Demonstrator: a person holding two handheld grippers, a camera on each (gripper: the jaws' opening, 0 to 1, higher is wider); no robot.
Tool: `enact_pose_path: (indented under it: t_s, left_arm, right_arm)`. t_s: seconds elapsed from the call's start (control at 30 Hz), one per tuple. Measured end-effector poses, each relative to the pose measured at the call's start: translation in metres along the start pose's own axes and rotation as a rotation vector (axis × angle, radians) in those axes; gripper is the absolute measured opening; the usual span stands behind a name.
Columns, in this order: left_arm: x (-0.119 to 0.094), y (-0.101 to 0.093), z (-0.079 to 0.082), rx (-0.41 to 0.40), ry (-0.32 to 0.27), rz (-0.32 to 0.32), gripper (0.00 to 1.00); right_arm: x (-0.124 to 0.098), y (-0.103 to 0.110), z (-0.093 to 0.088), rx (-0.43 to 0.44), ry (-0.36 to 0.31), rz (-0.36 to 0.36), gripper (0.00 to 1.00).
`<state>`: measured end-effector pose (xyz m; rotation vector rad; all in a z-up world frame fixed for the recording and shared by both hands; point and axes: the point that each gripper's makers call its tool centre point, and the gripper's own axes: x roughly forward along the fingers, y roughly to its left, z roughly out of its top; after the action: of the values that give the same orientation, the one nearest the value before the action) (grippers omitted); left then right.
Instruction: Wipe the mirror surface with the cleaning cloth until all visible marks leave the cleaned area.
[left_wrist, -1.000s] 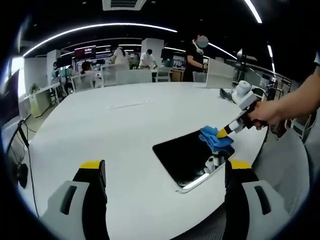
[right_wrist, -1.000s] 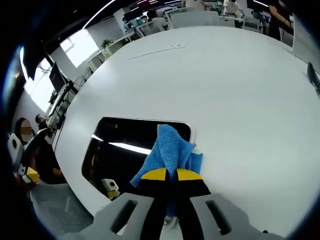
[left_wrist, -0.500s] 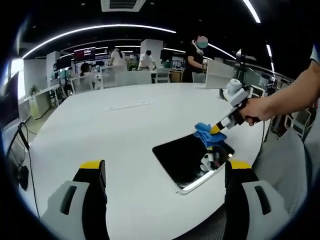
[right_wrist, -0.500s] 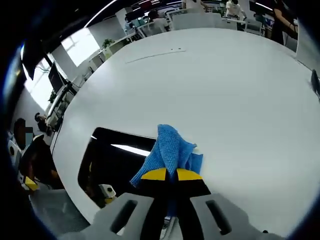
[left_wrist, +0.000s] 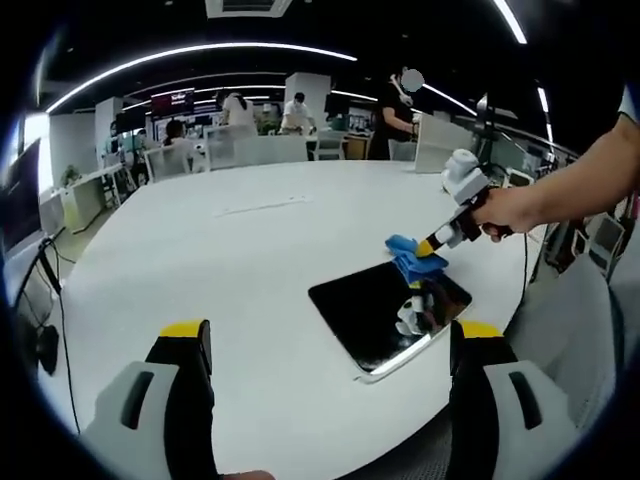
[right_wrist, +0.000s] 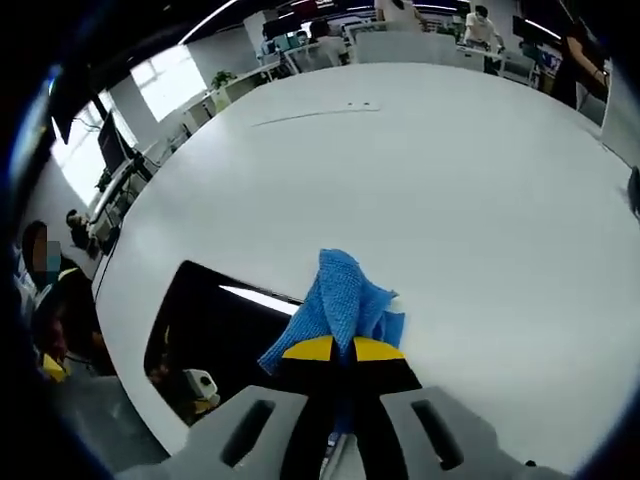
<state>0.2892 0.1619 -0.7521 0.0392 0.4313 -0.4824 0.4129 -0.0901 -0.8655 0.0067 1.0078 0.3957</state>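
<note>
- The right gripper (right_wrist: 335, 352) had its yellow-tipped fingers (right_wrist: 312, 349) pressed together on a bunched blue cloth (right_wrist: 340, 300), which stood up in a soft peak just ahead of them.
- In the left gripper view that same gripper reached in from the right, held by a person's hand (left_wrist: 503, 210), with the cloth touching the far corner of the mirror (left_wrist: 385, 310).
- The left gripper (left_wrist: 330, 345) hung back near the tabletop's near edge, its fingers (left_wrist: 186, 345) wide apart and holding nothing.
- The cloth looked light, limp and a little fluffy; I judged it would fold and drag rather than slide flat, so a pinch on a gathered wad, as it was held, seemed the sensible hold.
- The mirror was a dark rounded rectangle lying flat close to the tabletop's near edge, reflecting a ceiling light as a bright streak.
- It looked thin, stiff and breakable, and likely to skid on the smooth top if pushed sideways; I thought light downward pressure would suit it.
- I could not make out any marks on the glass among the reflections.
- The tabletop (left_wrist: 250, 250) was a large, round-edged white surface, smooth and mostly bare, with a faint line of something small lying far across it.
- Beyond it was an open office: desks, screens, chairs, long curved ceiling lights, windows on one side, and several people standing or seated in the background.
</note>
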Motion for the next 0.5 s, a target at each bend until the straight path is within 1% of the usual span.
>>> enact_pose_path:
  t_s: [0.1,0.27,0.4,0.5]
  left_arm:
    - [0.0008,-0.0019,-0.0001,0.005,-0.002,-0.004,0.99]
    - [0.0008,-0.0034,0.0026,0.001,-0.007,-0.005,0.99]
    - [0.0014,0.0006,0.0014,0.007,-0.005,-0.001,0.99]
    - [-0.0002,0.0035,0.0044,0.001,-0.01,0.008,0.99]
  right_arm:
    - [0.0022,-0.0011,0.0036,-0.011,-0.004,-0.004,0.0]
    - [0.0021,-0.0014,0.0032,-0.009,-0.008,-0.007,0.0]
    - [0.0027,-0.0018,0.0038,-0.007,-0.011,-0.009,0.0]
    - [0.0009,-0.0009,0.0036,-0.011,-0.009,-0.007,0.0]
